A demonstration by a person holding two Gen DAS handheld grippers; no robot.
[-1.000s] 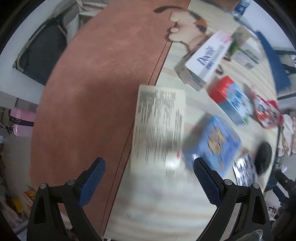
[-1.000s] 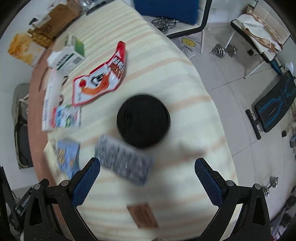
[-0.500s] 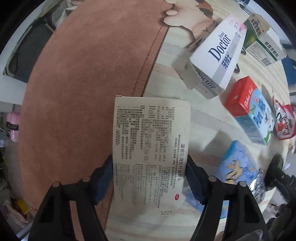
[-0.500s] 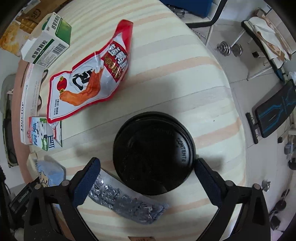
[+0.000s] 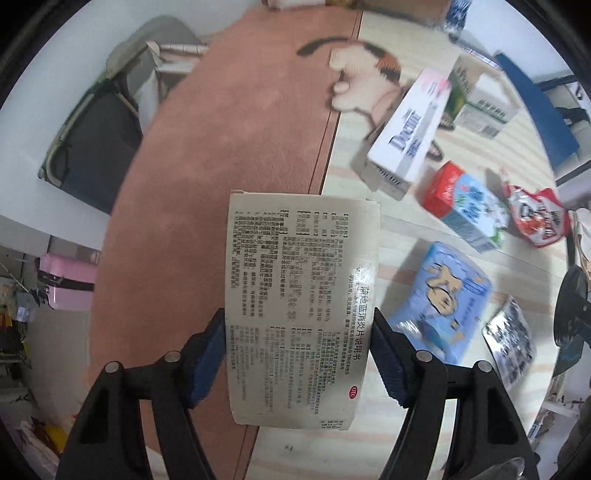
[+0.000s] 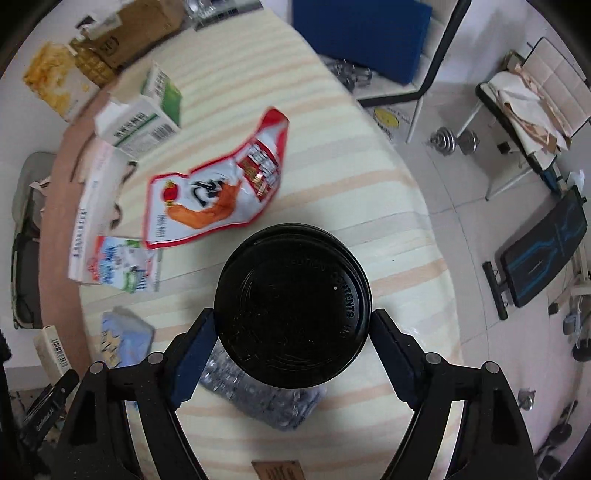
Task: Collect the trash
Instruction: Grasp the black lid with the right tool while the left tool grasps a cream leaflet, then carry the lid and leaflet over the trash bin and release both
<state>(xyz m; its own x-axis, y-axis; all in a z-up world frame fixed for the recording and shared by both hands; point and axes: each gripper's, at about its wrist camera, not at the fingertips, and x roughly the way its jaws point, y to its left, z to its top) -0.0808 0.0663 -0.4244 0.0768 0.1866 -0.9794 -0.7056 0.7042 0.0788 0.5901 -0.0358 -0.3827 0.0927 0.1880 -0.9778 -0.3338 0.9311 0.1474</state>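
My left gripper is shut on a cream medicine box covered in small print and holds it above the table. My right gripper is shut on a black round cup lid, its pads on both sides of the rim, above a silver blister pack. Other trash lies on the striped cloth: a red and white snack bag, a blue packet, a red and blue milk carton, a white Doctor box and a green and white carton.
The round table has a brown mat on its left part and a cat picture. A blue chair, dumbbells and a weight bench stand on the floor beyond the table edge. Cardboard boxes sit at the far side.
My left gripper closed on the medicine box and lifted it. My right gripper came down around the black lid, closed on it and raised it.
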